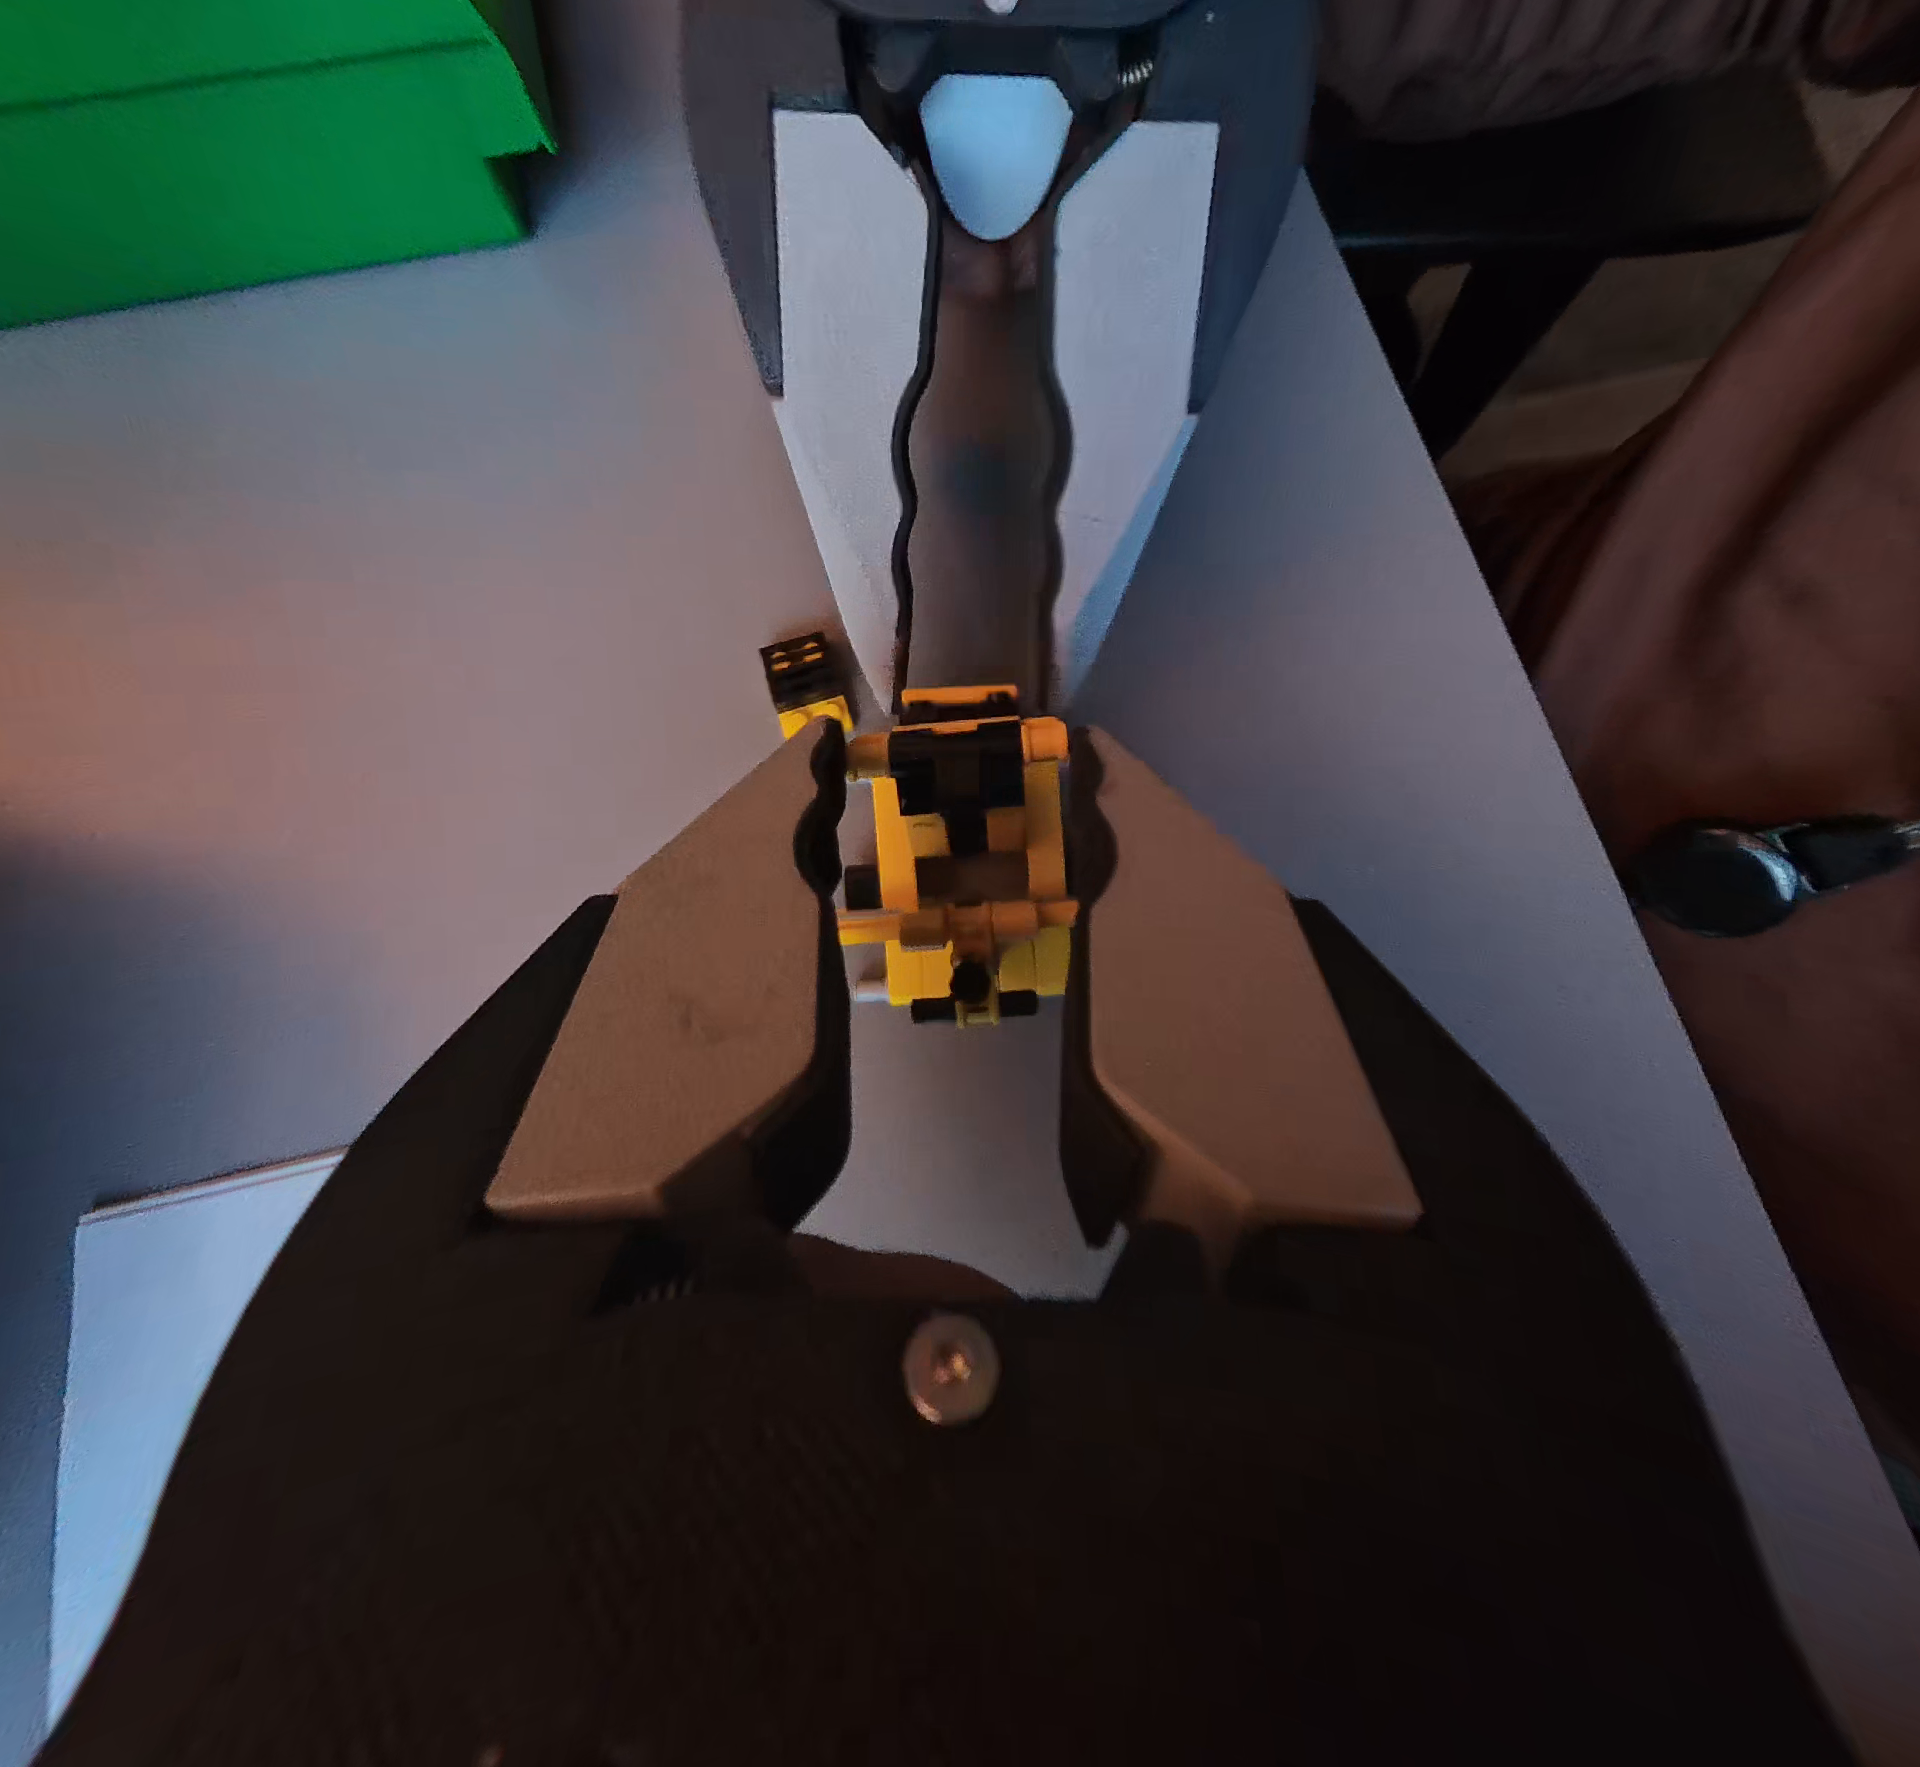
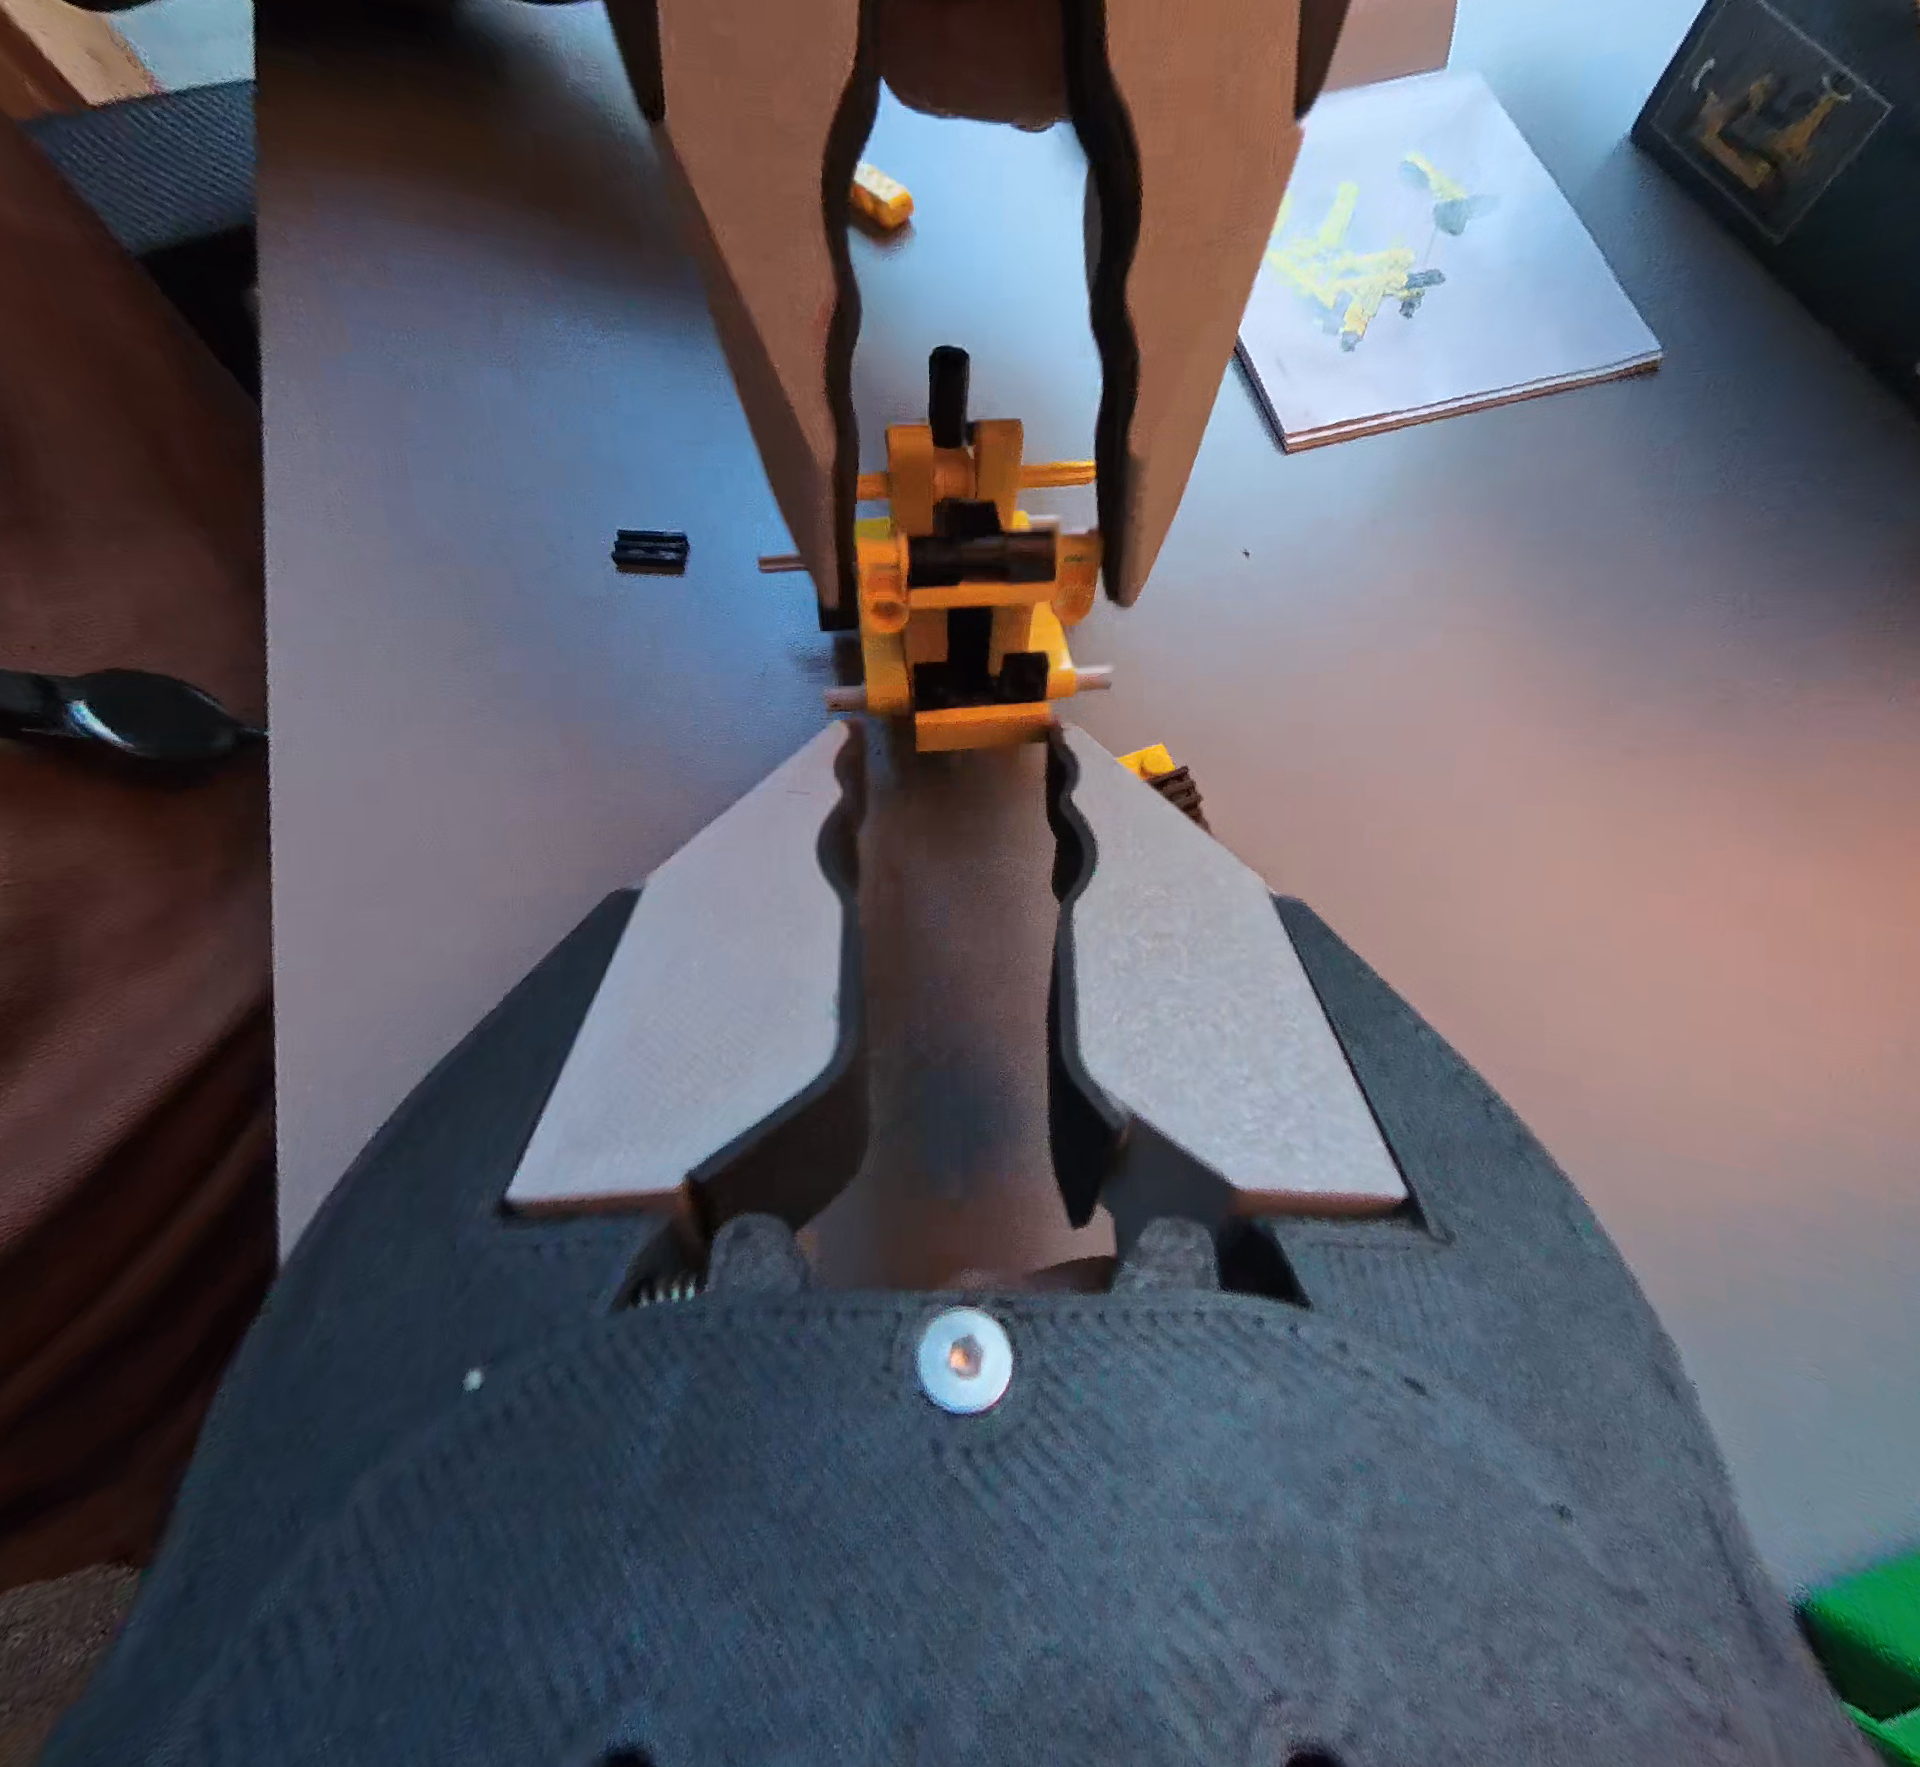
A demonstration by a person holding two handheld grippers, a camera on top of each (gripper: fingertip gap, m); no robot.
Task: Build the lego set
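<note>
Got a small yellow-and-black lego brick assembly [image 1: 956,870] sitting low over the pale grey tabletop [image 1: 416,574], wedged between the two grey fingers of the left gripper [image 1: 956,741], pressed in snug on both flanks, so looks properly clamped. Meeting it head-on from the opposite side, the right gripper [image 2: 951,730], fingers set narrow, tips right at the near end of the build. Can't tell whether pinching it or just touching, with a sliver of gap showing on one side. Sticking up from the far end of the build, a stubby black peg [image 2: 948,392]. Just beside the fingertips, a tiny loose black-and-yellow brick stack [image 1: 805,678]. Farther out on the table, a short black ribbed connector piece [image 2: 649,550] and a lone yellow studded brick [image 2: 881,195]. Off to one side, a white instruction booklet [image 2: 1455,283] lying flat, next to a dark cardboard box [image 2: 1787,107]. In the back corner, stacked bright green trays [image 1: 239,55]. At the table edge, a wrist wearing a black watch [image 1: 1745,870].
</note>
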